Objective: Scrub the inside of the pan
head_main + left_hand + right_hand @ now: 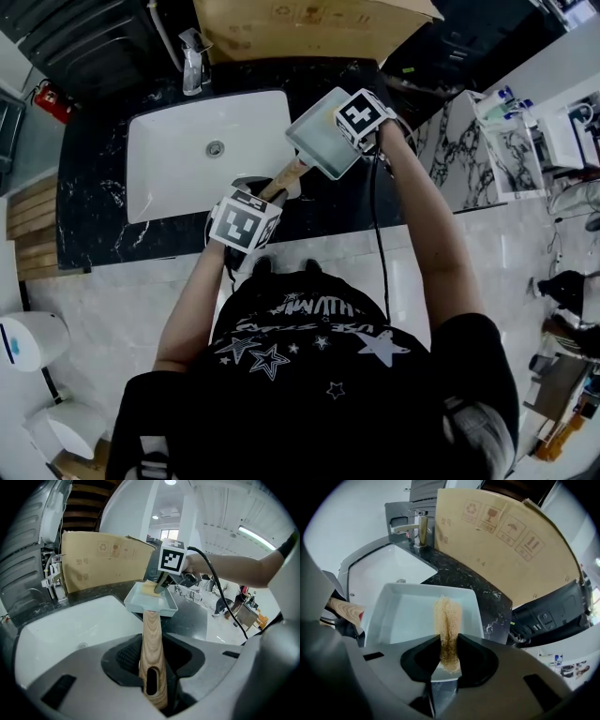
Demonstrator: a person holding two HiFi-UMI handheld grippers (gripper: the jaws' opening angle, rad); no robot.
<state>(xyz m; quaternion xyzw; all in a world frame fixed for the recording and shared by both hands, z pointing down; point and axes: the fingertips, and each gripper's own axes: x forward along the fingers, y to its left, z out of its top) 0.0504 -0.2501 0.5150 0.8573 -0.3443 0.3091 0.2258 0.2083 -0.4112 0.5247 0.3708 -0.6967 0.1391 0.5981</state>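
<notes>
A square pale blue-grey pan (317, 139) with a wooden handle (279, 181) hangs over the black counter beside the sink. My left gripper (151, 660) is shut on the wooden handle (151, 644), with the pan (150, 603) stretching away from it. My right gripper (449, 648) is shut on a tan sponge (448, 620), which it holds upright over the inside of the pan (408, 616). In the left gripper view the sponge (149, 588) sits in the pan's far corner under the right gripper's marker cube (172, 558). Whether the sponge presses on the pan floor I cannot tell.
A white sink (202, 150) with a chrome tap (192, 66) lies left of the pan, set in a black speckled counter (356, 202). A large cardboard box (300, 28) stands behind it. A white marble counter (487, 150) with bottles is at the right.
</notes>
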